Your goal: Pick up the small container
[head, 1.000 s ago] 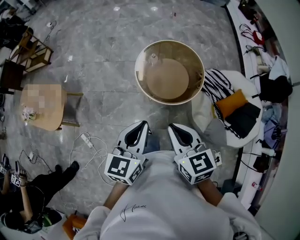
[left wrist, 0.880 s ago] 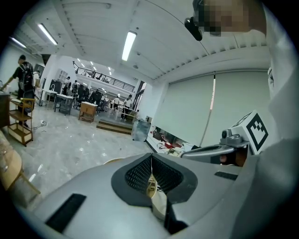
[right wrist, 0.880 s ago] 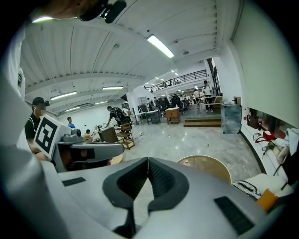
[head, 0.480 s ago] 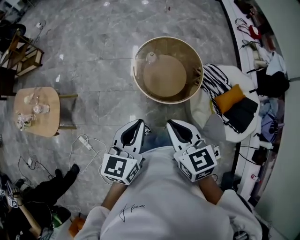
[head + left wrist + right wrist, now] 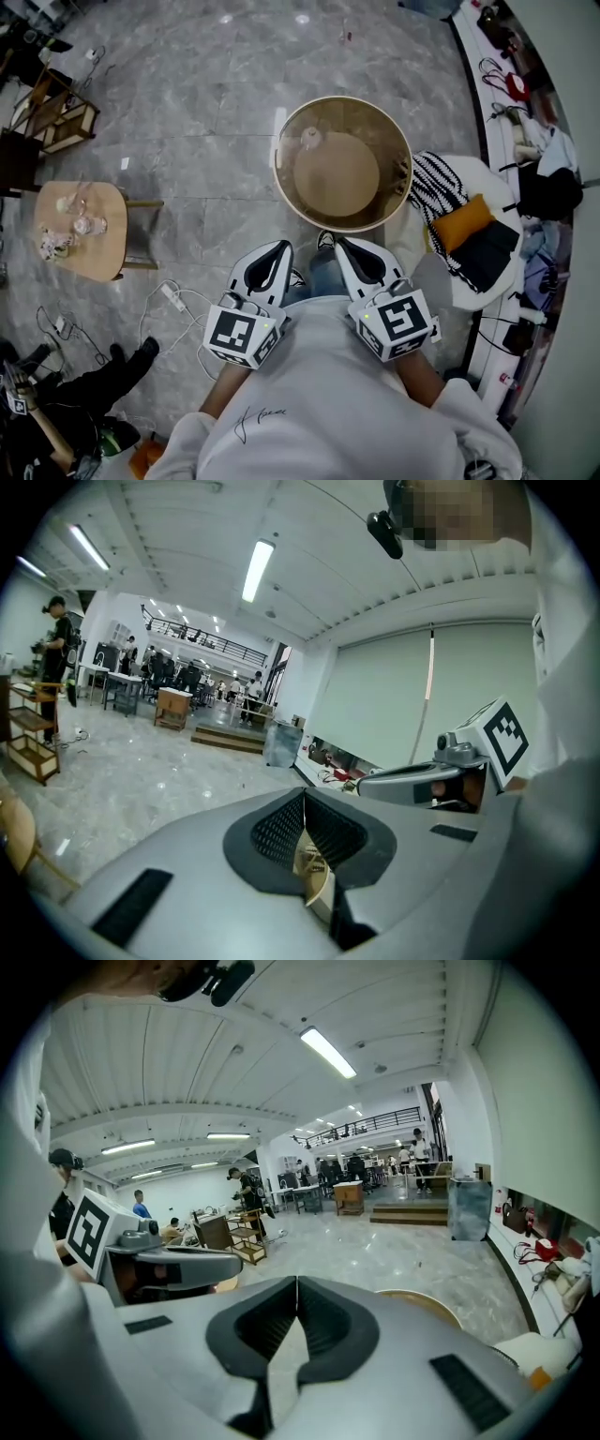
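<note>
– Closer than a second back: in the head view the round table (image 5: 278,169) now sits nearer the left gripper (image 5: 286,247) and right gripper (image 5: 342,243), with a shoe (image 5: 324,240) showing between them. Where's the small container (image 5: 309,138)?
– On that table, toward its 10 o'clock edge, at 12 o'clock from both grippers and well apart from them
– Left gripper view?
– Jaws clenched tip to tip, nothing held; only a tan sliver, likely the table, shows through the gap
– Right gripper view?
– Clenched too and empty; the table's rim lies at the jaws' 3 o'clock
– Progress?
– Approach only, I judge; opening, reaching, gripping and lifting all remain
</note>
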A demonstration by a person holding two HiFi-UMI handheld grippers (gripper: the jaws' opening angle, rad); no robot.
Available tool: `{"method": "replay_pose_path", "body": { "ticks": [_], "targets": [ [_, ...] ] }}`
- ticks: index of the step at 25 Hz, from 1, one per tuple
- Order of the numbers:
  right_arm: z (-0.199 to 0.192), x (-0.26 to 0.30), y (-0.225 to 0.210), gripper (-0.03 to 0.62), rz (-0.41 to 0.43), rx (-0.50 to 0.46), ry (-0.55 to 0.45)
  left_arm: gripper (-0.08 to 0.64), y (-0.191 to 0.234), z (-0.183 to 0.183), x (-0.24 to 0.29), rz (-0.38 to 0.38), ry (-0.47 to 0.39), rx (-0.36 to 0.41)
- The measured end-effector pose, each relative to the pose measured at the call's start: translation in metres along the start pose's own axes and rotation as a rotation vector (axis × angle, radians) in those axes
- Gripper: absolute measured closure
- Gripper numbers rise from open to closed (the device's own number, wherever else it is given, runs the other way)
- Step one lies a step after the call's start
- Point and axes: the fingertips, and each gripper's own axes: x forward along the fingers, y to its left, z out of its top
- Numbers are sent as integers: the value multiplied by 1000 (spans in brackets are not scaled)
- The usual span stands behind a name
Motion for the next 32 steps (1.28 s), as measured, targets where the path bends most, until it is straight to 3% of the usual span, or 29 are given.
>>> {"method": "replay_pose_path", "body": {
  "ticks": [7,16,32],
  "targets": [
    [28,24,-33,575,39,-37,-34,541,4,22,35,19,-11,14],
    [37,45,-95,575,72,-56,-18,541,-4,35,100,20,5,14],
    [21,83,-142,575,186,-78,65,541,0,12,159,86,63,-99]
  ]
}}
